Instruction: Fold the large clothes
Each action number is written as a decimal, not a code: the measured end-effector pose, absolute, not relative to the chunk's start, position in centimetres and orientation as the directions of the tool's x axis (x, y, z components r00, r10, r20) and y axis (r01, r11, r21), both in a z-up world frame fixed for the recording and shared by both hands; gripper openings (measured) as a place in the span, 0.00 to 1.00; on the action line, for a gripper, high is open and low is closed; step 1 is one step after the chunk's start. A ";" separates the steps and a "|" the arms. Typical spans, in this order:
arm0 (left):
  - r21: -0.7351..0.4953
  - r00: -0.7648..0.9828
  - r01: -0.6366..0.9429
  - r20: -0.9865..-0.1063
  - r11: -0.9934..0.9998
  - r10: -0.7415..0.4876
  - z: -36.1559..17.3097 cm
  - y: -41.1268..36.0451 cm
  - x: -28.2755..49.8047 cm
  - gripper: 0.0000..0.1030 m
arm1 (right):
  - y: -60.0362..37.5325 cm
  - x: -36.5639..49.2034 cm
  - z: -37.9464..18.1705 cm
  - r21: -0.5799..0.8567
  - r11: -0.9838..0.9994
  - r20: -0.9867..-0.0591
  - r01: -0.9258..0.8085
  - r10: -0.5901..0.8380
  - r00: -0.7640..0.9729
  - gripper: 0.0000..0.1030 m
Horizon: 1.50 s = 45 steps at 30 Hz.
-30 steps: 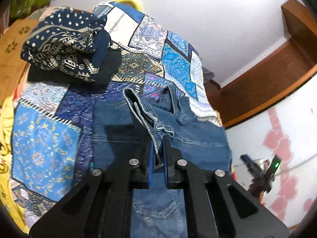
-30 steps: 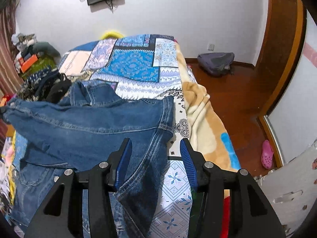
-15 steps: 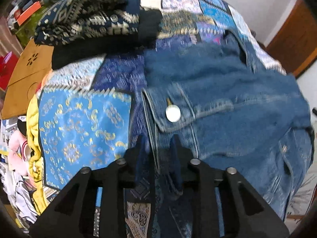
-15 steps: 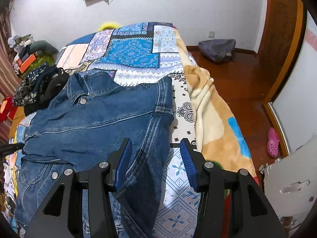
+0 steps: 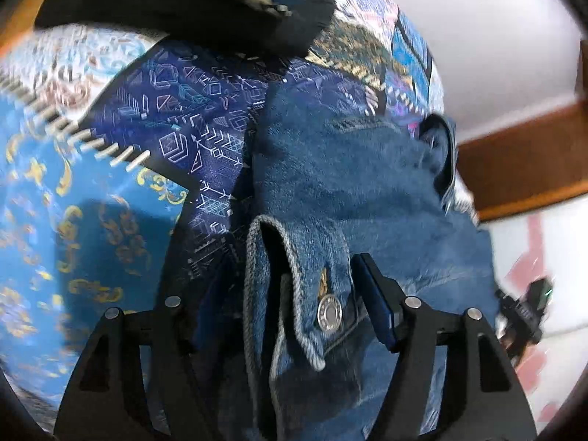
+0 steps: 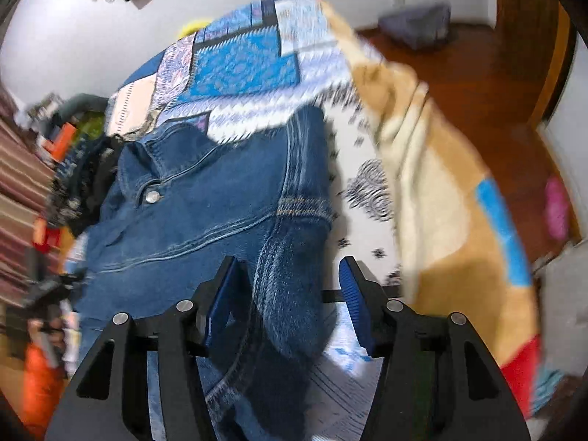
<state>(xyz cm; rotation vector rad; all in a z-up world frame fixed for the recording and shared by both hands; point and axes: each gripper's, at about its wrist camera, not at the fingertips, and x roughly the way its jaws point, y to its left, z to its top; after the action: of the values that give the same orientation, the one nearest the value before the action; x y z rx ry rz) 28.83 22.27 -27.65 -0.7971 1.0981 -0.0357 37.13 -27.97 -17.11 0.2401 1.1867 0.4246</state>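
Left claw (image 5: 294, 301) stands with its jaws apart, having just been opening, and the denim jacket's (image 5: 349, 191) buttoned cuff (image 5: 294, 286) lies loose between them, touching neither pad that I can see. Lettering rings the metal button (image 5: 329, 314), too small to read. Right claw (image 6: 290, 301) is likewise spread, jaws just widening, with a jacket sleeve (image 6: 290, 275) lying between the blue pads. The jacket rests on a patchwork bedspread (image 5: 92, 220). Behind it sits a pile of dark patterned clothes (image 5: 205, 3), cut off at the top. A tan blanket (image 6: 441, 191) hangs off the bed's edge. Motion blur smears the far floor.
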 end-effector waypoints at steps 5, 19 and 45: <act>-0.592 0.504 -0.297 -0.764 0.749 -0.404 -27.6 21.6 29.5 0.68 | -28.6 38.9 -18.4 0.525 0.843 -0.794 -0.118 0.535 0.290 0.55; -0.461 0.637 -0.209 -0.733 0.862 -0.238 -16.8 18.8 27.8 0.24 | -26.3 36.4 -10.1 0.440 0.848 -0.742 -0.295 0.529 0.412 0.10; -0.229 0.473 -0.284 -0.878 0.931 -0.071 -22.6 18.8 36.6 0.46 | -27.7 41.2 -15.7 0.260 0.955 -0.853 -0.141 0.296 0.429 0.37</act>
<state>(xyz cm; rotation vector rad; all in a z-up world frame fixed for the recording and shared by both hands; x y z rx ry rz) 36.64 18.81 -22.64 -0.3686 1.0768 0.1336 41.24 -27.70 -15.66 0.1575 1.0949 0.2743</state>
